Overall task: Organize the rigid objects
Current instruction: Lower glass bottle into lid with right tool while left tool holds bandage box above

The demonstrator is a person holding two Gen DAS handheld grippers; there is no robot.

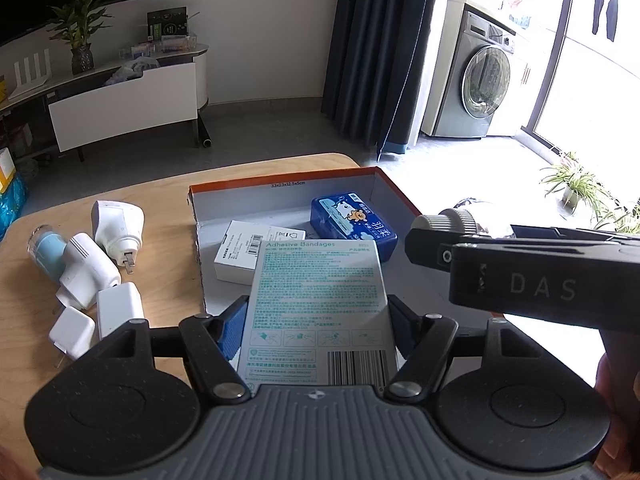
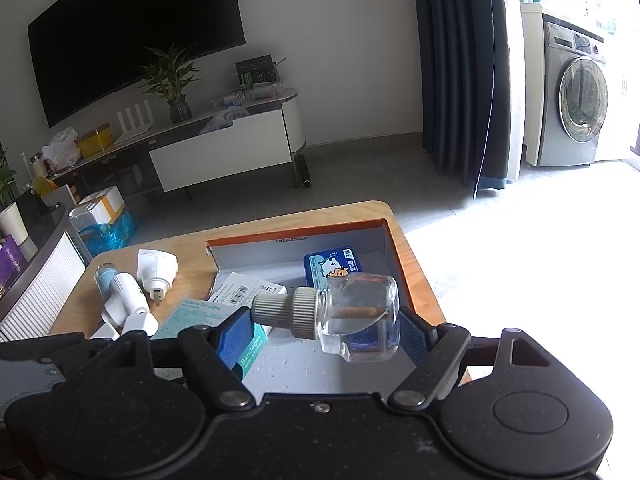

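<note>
L gripper (image 1: 318,320) jaws grasp bandage box (image 1: 320,300); R gripper (image 2: 326,326) jaws grasp clear bottle (image 2: 360,316), both above orange-rimmed box (image 1: 280,185)

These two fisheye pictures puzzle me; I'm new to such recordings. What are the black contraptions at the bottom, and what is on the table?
They are hand-held two-finger grippers, each carrying its own camera looking along its fingers. The left view shows the left gripper clamped on a box of adhesive bandages. The right view shows the right gripper holding a clear bottle lying sideways. On the wooden table sits an open cardboard box containing a blue tin and a white carton. White plug adapters lie beside it.
</note>
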